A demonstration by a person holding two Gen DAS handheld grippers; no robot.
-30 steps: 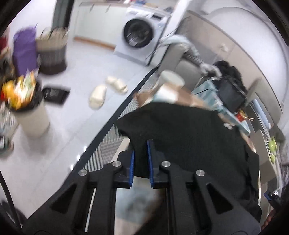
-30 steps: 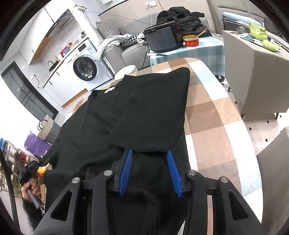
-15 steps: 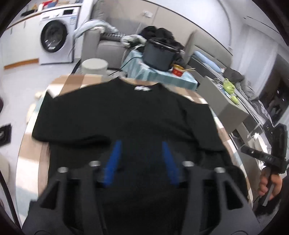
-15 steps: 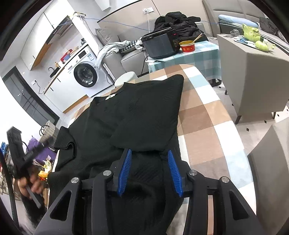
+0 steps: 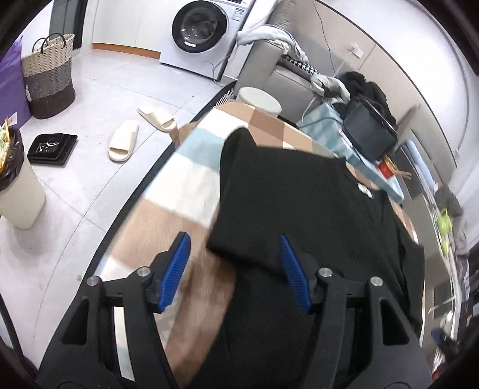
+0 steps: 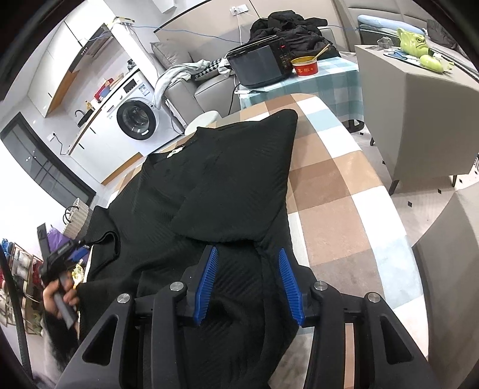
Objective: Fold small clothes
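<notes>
The checked table [image 6: 335, 179] carries my black shirt [image 6: 227, 185], spread flat with both sleeves folded in over the body. My right claw [image 6: 248, 284] hovers wide open above the lower part of the shirt; my left claw [image 5: 233, 269] gapes wide too, empty, over its folded sleeve edge [image 5: 239, 245].

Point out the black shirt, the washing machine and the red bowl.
black shirt [image 6: 227, 185], right wrist view, folded-over sleeve panel.
washing machine [image 5: 200, 25], left wrist view, round door glass.
red bowl [image 6: 306, 68], right wrist view, outer side wall.
</notes>
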